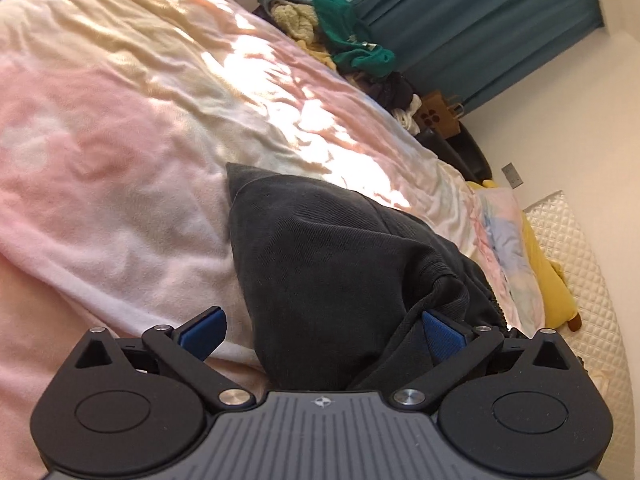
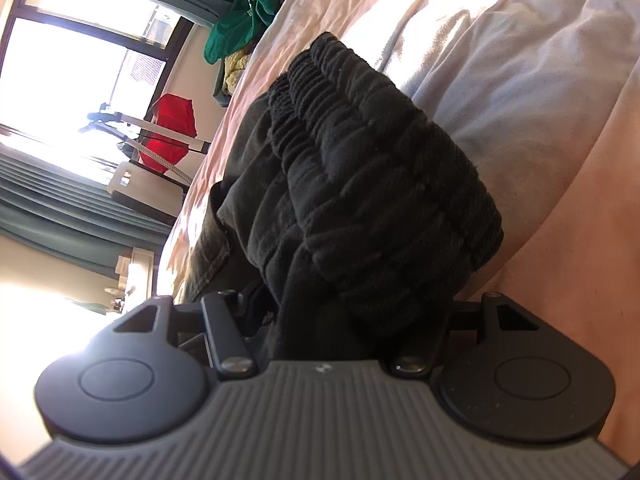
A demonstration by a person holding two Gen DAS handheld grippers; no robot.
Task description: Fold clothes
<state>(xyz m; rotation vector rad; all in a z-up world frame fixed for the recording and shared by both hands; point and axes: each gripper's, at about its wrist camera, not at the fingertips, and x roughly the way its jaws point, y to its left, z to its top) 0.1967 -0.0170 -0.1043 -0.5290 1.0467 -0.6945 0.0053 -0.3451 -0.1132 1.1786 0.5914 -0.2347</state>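
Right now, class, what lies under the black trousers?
The black trousers lie on a pink and cream blanket. The bedding directly beneath them is covered.

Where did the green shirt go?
The green shirt lies on top of the clothes pile at the far edge of the bed, in front of the teal curtain; the right wrist view shows it upper left.
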